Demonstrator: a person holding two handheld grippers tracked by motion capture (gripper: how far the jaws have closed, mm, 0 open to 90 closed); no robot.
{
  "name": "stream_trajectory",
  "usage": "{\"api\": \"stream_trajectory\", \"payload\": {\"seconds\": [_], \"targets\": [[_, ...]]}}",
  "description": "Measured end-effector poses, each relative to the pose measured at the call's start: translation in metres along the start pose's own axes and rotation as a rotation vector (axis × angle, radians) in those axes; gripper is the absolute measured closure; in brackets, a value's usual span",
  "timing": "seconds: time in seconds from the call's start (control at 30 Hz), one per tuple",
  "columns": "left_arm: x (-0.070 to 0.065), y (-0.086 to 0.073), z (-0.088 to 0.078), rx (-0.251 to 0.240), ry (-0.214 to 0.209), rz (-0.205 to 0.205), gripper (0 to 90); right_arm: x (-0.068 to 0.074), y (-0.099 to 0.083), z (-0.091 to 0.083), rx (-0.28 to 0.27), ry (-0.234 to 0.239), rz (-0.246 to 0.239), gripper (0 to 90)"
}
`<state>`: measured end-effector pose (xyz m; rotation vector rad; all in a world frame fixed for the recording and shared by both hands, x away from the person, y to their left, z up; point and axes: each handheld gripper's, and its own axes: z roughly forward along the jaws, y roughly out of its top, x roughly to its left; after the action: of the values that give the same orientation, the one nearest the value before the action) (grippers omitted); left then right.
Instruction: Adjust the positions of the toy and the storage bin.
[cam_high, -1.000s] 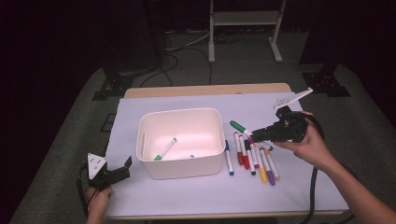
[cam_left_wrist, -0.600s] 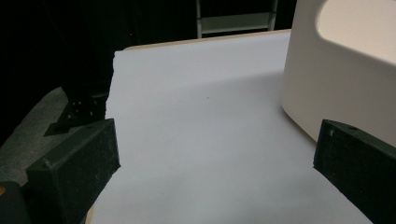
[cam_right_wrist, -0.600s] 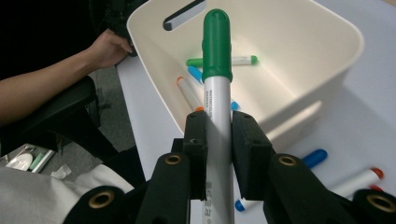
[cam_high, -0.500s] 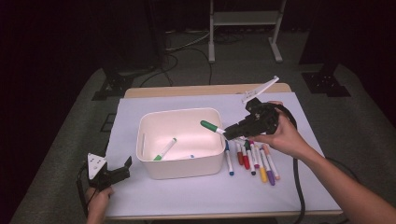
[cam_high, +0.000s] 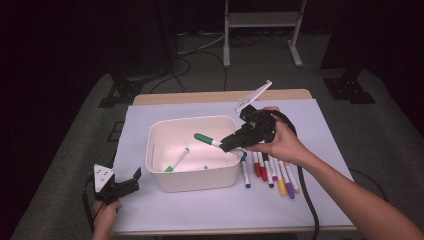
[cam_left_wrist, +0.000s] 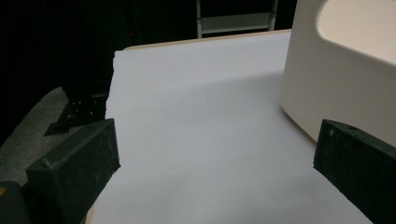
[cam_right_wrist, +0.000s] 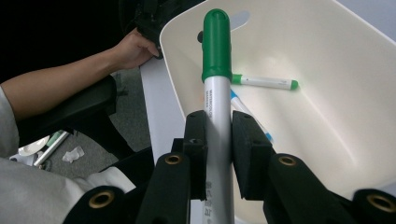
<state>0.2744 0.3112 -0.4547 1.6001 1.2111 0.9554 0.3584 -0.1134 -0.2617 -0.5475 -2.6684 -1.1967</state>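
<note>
While the left gripper (cam_high: 131, 179) rests near the table's (cam_high: 320, 200) front left corner with its jaws spread wide and nothing between them, the right gripper (cam_high: 231, 144) clamps a green-capped marker (cam_high: 206, 140) by its barrel, the cap poised over the bin's (cam_high: 192, 180) right side. Inside lie a green marker (cam_high: 176, 160) and a blue one (cam_right_wrist: 247, 116). More markers (cam_high: 272, 172) lie in a row just right of the bin.

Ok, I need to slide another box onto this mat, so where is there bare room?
Free: the mat left of and in front of the white bin, by the left gripper, and the strip behind the bin. Crowded: right of the bin, where the marker row lies and the right gripper holds a green marker.
</note>
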Motion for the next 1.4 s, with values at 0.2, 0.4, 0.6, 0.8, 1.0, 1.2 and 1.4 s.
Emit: {"api": "stream_trajectory", "payload": {"seconds": [0.2, 0.4, 0.6, 0.8, 1.0, 1.2, 1.4], "targets": [[0.000, 0.000, 0.000, 0.001, -0.001, -0.004, 0.0, 0.000, 0.009, 0.016, 0.031, 0.006, -0.025, 75.7], [0.000, 0.000, 0.000, -0.001, 0.001, 0.003, 0.0, -0.003, 0.014, 0.030, 0.057, 0.017, -0.024, 75.7], [0.000, 0.000, 0.000, -0.001, 0.001, 0.002, 0.0, -0.006, 0.019, 0.045, 0.070, 0.026, -0.038, 75.7], [0.000, 0.000, 0.000, -0.003, 0.001, 0.000, 0.0, -0.008, 0.022, 0.064, 0.104, 0.023, -0.056, 75.7], [0.000, 0.000, 0.000, -0.004, 0.000, -0.003, 0.0, -0.013, 0.028, 0.088, 0.129, 0.041, -0.076, 75.6], [0.000, 0.000, 0.000, -0.003, -0.001, 0.000, 0.0, -0.016, 0.031, 0.105, 0.149, 0.054, -0.082, 75.6], [0.001, 0.000, 0.000, -0.002, -0.001, -0.003, 0.0, -0.016, 0.033, 0.123, 0.190, 0.065, -0.088, 75.6]]}}
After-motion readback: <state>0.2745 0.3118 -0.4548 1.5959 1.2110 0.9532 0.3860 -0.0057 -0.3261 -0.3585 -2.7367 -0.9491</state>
